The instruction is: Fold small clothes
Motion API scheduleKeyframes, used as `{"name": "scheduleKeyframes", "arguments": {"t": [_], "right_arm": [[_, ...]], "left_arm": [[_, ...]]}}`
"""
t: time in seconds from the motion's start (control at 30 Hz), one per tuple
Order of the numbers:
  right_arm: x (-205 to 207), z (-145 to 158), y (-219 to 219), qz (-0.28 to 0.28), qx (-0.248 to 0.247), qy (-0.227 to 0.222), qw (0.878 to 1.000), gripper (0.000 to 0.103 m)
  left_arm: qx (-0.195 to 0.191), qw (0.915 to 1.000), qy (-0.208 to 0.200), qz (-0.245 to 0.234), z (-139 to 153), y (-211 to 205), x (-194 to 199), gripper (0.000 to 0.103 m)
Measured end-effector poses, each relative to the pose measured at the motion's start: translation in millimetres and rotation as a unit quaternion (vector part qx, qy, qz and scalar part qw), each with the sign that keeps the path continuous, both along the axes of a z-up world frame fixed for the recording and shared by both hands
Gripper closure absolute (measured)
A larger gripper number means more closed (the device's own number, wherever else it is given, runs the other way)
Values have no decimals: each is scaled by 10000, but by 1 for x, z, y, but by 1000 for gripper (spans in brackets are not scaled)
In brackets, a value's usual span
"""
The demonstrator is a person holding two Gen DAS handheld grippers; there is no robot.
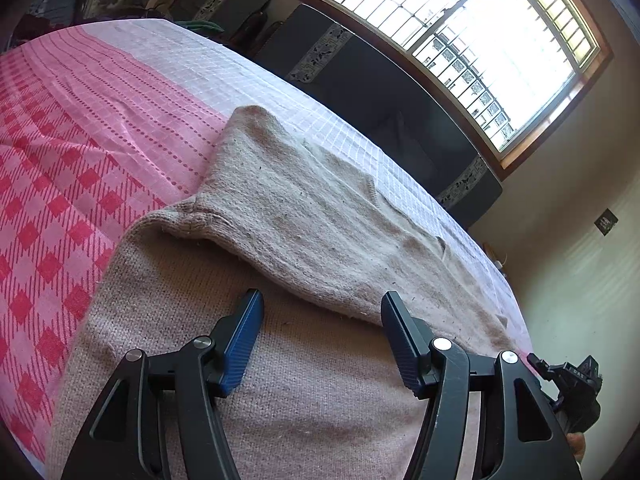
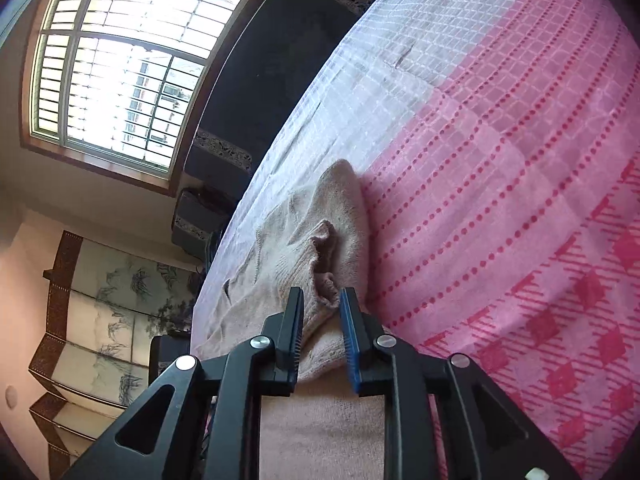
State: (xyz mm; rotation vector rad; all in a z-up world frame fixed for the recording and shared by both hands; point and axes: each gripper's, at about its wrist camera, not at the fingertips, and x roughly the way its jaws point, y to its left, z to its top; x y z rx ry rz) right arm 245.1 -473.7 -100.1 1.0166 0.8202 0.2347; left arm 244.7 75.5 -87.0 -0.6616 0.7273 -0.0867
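While my right gripper pinched the sweater cuff, left gripper gaped; fold risked slipping.

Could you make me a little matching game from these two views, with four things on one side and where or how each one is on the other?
Things:
1. left gripper
2. right gripper
3. beige sweater
4. window

States:
A. lies partly folded on the pink bedspread
B. bright, behind the dark sofa
C. fingers wide apart, nothing between them
D. fingers closed on a bunched knit edge

Pairs: 1-C, 2-D, 3-A, 4-B
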Motion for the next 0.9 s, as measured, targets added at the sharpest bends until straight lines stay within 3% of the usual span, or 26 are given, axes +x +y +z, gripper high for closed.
{"name": "scheduleKeyframes", "arguments": {"t": [0.07, 0.17, 0.27, 0.33, 0.4, 0.53, 0.6, 0.63, 0.7, 0.77, 0.9], "right_arm": [[1, 17, 1, -30, -261, -259, 9993, 83], [23, 35, 19, 519, -225, -612, 9965, 83], [56, 29, 43, 945, -723, -233, 9926, 83], [71, 13, 54, 961, -1357, 387, 9853, 84], [69, 12, 54, 973, -1334, 339, 9857, 88], [12, 29, 30, 757, -591, -136, 9953, 82], [-30, 37, 20, 949, -408, -339, 9941, 73], [-53, 40, 17, 1090, -434, -435, 9921, 67], [-102, 43, 15, 1382, -648, -548, 9868, 36], [-148, 39, 11, 1567, -1015, -466, 9813, 33], [-211, 15, 1, 1711, -1542, -39, 9731, 33]], "left_arm": [[25, 10000, 4, 2, 0, -2, 0, 41], [64, 10000, 13, 2, 0, -4, 1, 41], [92, 10000, 19, -1, 0, -6, 2, 41], [113, 9999, 23, -8, 0, -6, 3, 41], [142, 9999, 29, -20, 0, -7, 3, 41], [167, 9998, 34, -42, 0, -8, 4, 40], [118, 9999, 20, -65, 0, -7, 4, 40], [83, 9999, 10, -101, -1, -6, 3, 40], [71, 9995, 45, -318, 0, -8, 1, 40], [209, 9971, 148, -715, 6, -12, -9, 40], [478, 9894, -68, -1368, 27, -15, -61, 40]]}}
